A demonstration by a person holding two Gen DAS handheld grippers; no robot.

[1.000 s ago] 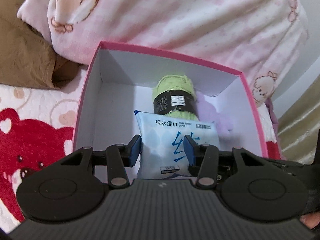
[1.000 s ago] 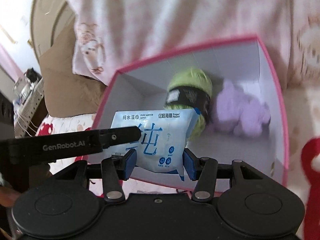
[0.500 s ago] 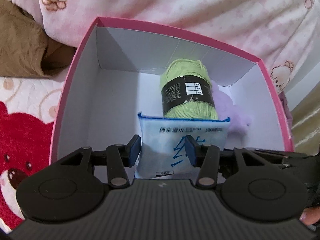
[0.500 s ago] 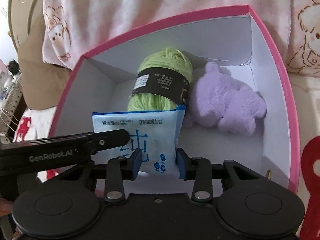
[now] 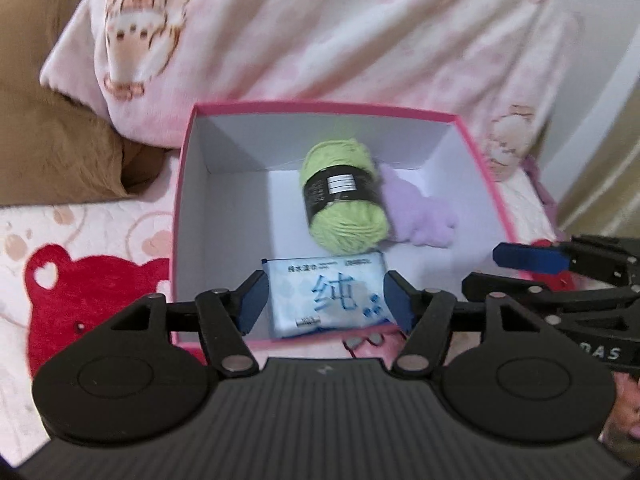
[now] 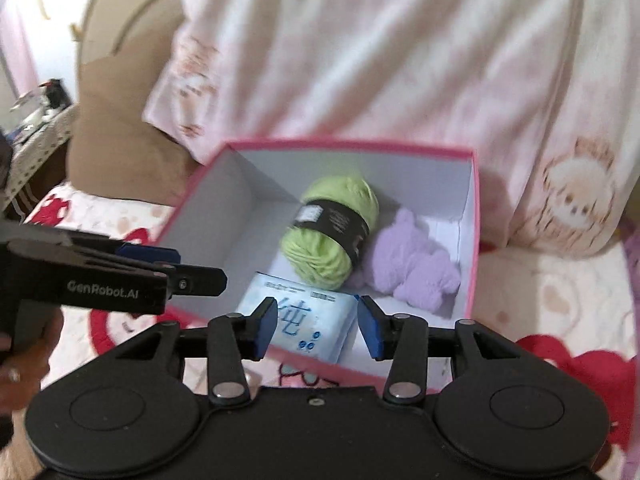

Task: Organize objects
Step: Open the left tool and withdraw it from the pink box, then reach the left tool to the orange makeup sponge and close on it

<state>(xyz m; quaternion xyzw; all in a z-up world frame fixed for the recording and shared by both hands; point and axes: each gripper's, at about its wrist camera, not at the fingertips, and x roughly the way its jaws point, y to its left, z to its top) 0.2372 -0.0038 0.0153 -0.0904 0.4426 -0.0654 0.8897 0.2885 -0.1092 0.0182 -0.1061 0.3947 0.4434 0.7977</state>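
A pink-rimmed white box (image 5: 320, 105) (image 6: 352, 145) holds a green yarn ball (image 5: 342, 196) (image 6: 332, 232) and a purple plush toy (image 5: 420, 216) (image 6: 412, 264). A blue wet-wipes pack (image 5: 326, 294) (image 6: 304, 320) lies on the box floor by the near wall, in front of the yarn. My left gripper (image 5: 326, 300) hovers above the near wall with its jaws opening; the pack shows between the pads, lower down and untouched. My right gripper (image 6: 318, 326) hangs likewise, its jaws opening and clear of the pack. Each gripper shows in the other's view: the right gripper (image 5: 532, 258), the left gripper (image 6: 160, 256).
A pink bear-print blanket (image 5: 320, 32) is heaped right behind the box. A brown cushion (image 5: 52, 152) lies at the back left. The box rests on a bedsheet with red bears (image 5: 80, 280). A hand (image 6: 24, 344) holds the left gripper.
Both grippers held the wipes pack upright over the box. Now the pack lies on the box floor, both pairs of jaws stand wider, and both grippers have pulled back and up.
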